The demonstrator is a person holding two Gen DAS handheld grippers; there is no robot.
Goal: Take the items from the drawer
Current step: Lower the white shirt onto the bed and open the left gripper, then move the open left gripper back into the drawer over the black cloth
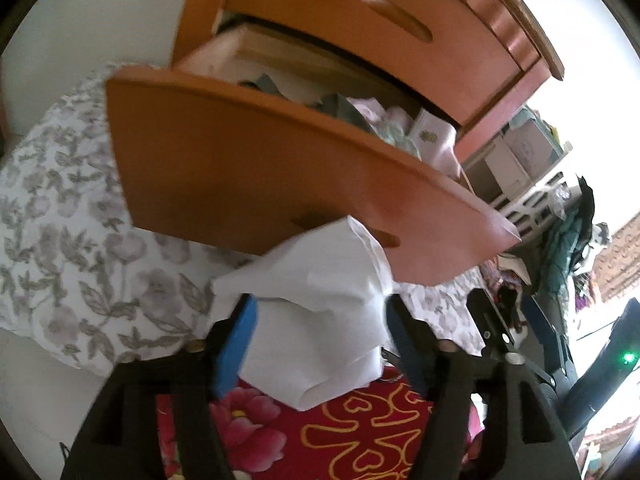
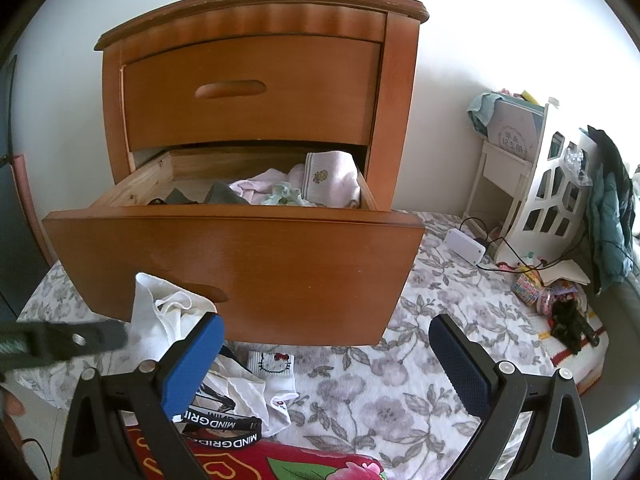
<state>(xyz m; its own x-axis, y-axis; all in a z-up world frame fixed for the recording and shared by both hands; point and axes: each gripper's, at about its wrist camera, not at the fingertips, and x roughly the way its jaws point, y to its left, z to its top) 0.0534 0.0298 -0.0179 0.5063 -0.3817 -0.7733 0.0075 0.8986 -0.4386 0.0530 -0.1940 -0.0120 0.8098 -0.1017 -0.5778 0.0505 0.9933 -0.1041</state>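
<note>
The lower drawer [image 2: 236, 264] of the wooden nightstand stands pulled out, with pink, green and grey clothes [image 2: 288, 186] heaped toward its 3 o'clock end. A white cloth [image 1: 320, 312] (crumpled, loosely folded) sits at the drawer front's 7 o'clock.

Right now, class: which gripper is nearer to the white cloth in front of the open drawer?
Left. The white cloth lies between the open fingers of the left gripper. The right gripper is also open and empty, with the cloth up and off to its left.

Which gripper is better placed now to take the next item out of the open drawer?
Probably the right gripper: open, empty, facing the drawer. The left gripper has a white cloth between its fingers.
</note>
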